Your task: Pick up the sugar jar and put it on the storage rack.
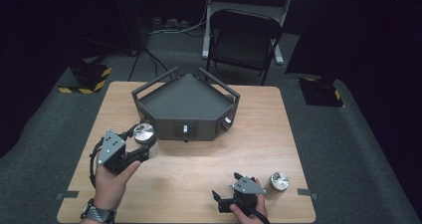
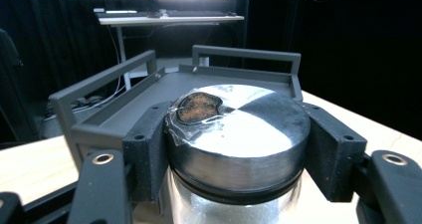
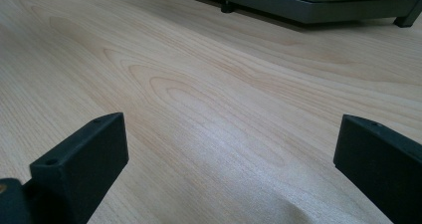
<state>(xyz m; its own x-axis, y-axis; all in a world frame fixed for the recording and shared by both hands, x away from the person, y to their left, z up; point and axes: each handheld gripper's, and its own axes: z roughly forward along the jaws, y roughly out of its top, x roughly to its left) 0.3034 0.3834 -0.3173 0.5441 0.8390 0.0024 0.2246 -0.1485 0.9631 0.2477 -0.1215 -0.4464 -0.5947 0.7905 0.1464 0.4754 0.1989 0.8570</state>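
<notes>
The left gripper point(image 1: 141, 145) has its two black jaws clamped on a small clear glass jar with a round brushed-metal lid point(image 2: 239, 129), gripping it at the lid's rim from either side. In the high view that jar point(image 1: 145, 136) sits just in front of the left front corner of the dark grey, five-sided tray with raised rail handles point(image 1: 186, 104), which stands at the middle of the pale wooden table point(image 1: 199, 164). A patch of crinkled clear film with a brown spot point(image 2: 199, 108) is stuck on the lid.

The right gripper point(image 1: 234, 198) rests low near the table's near edge, its jaws spread wide with nothing between them but bare wood. A second, similar metal-lidded jar point(image 1: 277, 182) stands just beside it, to its right, untouched.

The risks, as I judge them: the hold is on smooth metal at the lid, so the glass body hanging below could slip or swing if the hand tilts. The tray's wall and rail stand right ahead of the jar, and a path taken too low could knock the glass against them. If the lid is loose, the jar might part from it
</notes>
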